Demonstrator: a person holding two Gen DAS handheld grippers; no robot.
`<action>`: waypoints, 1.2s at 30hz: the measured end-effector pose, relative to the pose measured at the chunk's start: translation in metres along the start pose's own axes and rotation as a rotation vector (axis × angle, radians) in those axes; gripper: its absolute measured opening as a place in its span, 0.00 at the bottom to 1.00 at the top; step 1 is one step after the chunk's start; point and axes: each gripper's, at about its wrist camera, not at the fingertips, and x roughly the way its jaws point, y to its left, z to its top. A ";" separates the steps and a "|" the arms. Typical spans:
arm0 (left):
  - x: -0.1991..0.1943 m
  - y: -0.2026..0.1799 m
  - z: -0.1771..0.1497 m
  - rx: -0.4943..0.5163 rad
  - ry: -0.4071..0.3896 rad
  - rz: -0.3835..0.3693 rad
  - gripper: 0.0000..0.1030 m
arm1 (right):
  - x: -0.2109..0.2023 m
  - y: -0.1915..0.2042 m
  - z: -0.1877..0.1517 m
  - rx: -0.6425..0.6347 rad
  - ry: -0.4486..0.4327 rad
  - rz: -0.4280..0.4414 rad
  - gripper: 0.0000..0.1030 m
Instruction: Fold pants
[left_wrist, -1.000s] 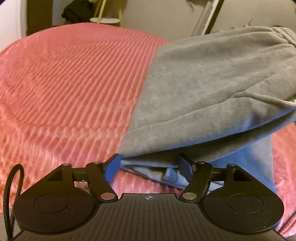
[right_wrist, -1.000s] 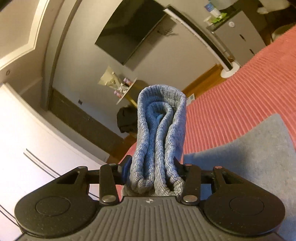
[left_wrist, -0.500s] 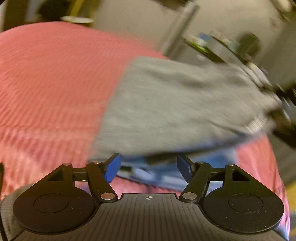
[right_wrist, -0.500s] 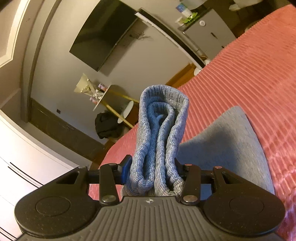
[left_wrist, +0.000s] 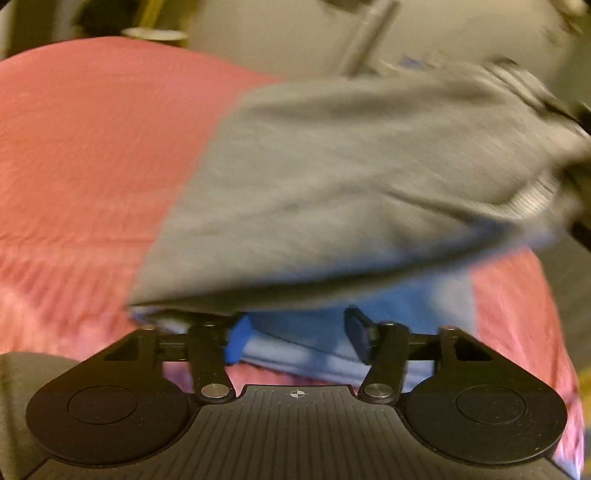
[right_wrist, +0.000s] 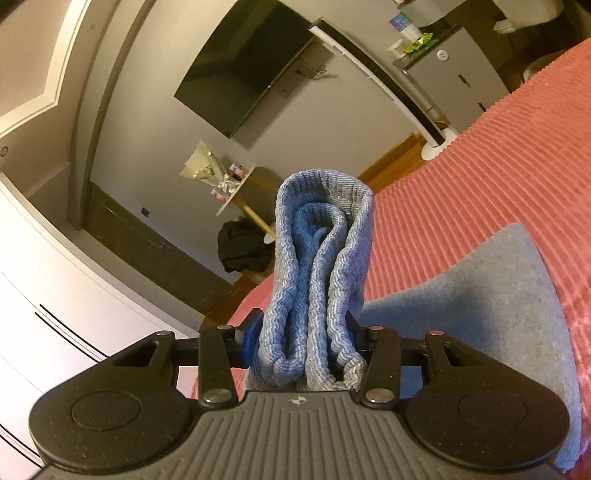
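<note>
The right gripper (right_wrist: 303, 354) was clamped on the bunched ribbed cuff (right_wrist: 321, 258), held up off the bed (right_wrist: 480, 166). The left gripper (left_wrist: 295, 332) stood apart (blurred) at the near edge of the pants (left_wrist: 351, 177), which ran away rightward; bare bed lay left.

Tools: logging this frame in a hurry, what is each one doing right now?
Left tool: open, fingers spread at the near edge of the grey pants, gripping nothing.
Right tool: closed on the bunched ribbed waistband.
</note>
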 end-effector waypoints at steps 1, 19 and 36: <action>0.000 0.005 0.002 -0.019 -0.011 0.065 0.46 | -0.001 -0.001 0.000 0.006 -0.002 0.002 0.42; -0.024 0.036 -0.003 -0.204 -0.091 0.092 0.51 | -0.025 -0.076 -0.015 0.167 0.005 -0.087 0.42; -0.016 0.030 0.000 -0.220 -0.092 0.095 0.51 | -0.009 -0.107 -0.034 0.100 0.098 -0.155 0.50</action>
